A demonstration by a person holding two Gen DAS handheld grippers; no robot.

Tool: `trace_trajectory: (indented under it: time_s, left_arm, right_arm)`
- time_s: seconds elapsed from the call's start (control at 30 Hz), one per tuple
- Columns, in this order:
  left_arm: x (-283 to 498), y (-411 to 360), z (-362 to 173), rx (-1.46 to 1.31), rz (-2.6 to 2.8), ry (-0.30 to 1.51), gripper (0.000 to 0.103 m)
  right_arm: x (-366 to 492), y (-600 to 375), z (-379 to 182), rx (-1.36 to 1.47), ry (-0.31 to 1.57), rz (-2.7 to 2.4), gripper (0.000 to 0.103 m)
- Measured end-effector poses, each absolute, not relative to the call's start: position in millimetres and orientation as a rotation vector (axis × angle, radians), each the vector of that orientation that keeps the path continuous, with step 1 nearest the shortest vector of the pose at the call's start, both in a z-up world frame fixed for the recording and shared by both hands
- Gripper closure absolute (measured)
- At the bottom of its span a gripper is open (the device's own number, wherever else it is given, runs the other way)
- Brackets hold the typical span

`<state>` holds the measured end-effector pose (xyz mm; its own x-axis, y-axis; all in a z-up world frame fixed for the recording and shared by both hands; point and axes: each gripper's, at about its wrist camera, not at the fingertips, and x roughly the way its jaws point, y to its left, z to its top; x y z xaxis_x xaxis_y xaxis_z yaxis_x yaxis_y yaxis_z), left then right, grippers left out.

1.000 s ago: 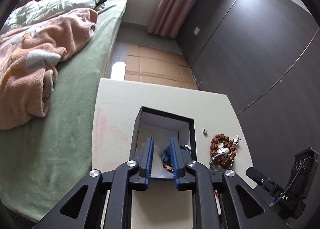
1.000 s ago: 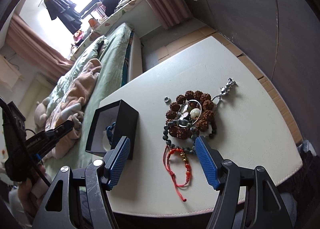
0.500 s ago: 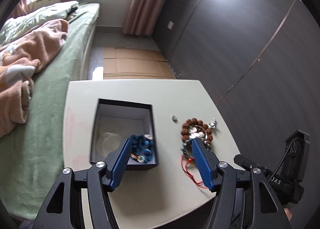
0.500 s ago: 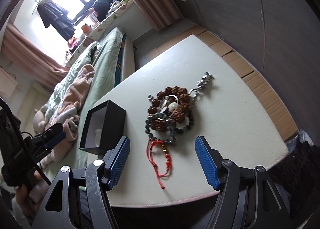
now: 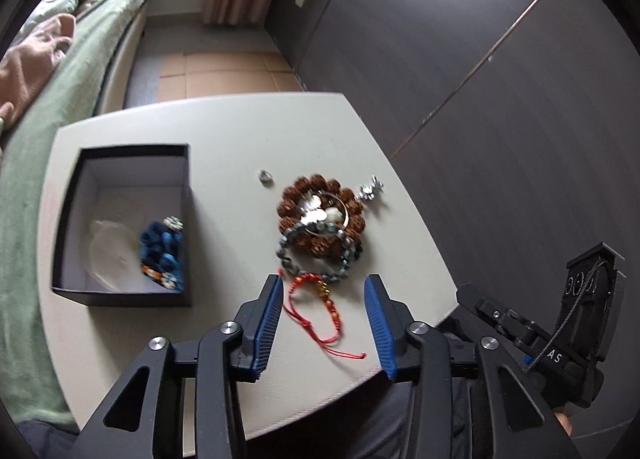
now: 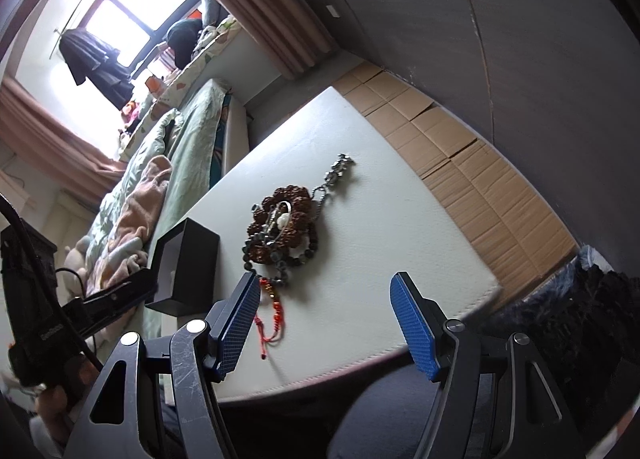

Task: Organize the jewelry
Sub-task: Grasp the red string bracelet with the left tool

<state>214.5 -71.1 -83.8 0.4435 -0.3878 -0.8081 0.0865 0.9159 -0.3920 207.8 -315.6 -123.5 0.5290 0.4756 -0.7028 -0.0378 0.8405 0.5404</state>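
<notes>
An open black box (image 5: 68, 215) stands on the white table (image 5: 224, 139) with a blue bead bracelet (image 5: 162, 249) inside. To its right lie a brown bead bracelet (image 5: 320, 219), a grey bead strand (image 5: 288, 259), a silver chain (image 5: 370, 191), a small ring (image 5: 265, 176) and a red cord bracelet (image 5: 320, 307). My left gripper (image 5: 322, 303) is open and empty, above the red cord bracelet. My right gripper (image 6: 326, 309) is open and empty over the table's front edge; the box (image 6: 192, 259) and the jewelry pile (image 6: 280, 223) lie beyond it.
A bed with a green sheet (image 5: 52, 107) and a pink blanket (image 6: 140, 203) runs along the table's left side. Dark wardrobe doors (image 5: 480, 79) stand to the right. Cardboard (image 6: 460, 163) covers the floor beyond the table.
My left gripper has opened, left the blue bracelet in the box, and moved right to the red cord bracelet. My right gripper has drawn back toward the table's front edge.
</notes>
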Motion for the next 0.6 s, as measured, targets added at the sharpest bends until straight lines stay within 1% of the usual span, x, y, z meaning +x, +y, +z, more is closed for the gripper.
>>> trace_trajectory:
  time_s: [0.17,0.23,0.47,0.53,0.6]
  left_arm:
    - [218,-93,-99,-0.288,-0.304,1.126,0.061]
    - [220,-102,-106,-0.273,-0.303,1.151,0.068]
    - [230,-121,-132,-0.225,-0.247,1.214,0.071]
    - [231,-123,-139,-0.221,-0.226,1.225,0.076]
    - [233,-125,-144,-0.211,-0.208,1.231,0.077]
  right_arm:
    - [203,-330,-130,0.527,0.971,0.312,0.035]
    - [201,-335,-133,0.535,0.97,0.31,0.035]
    - [200,-346,-138,0.56,0.96,0.3,0.035]
    - [199,-347,-138,0.553,0.957,0.299,0.035]
    - [199,-346,-137,0.535,0.955,0.297,0.035]
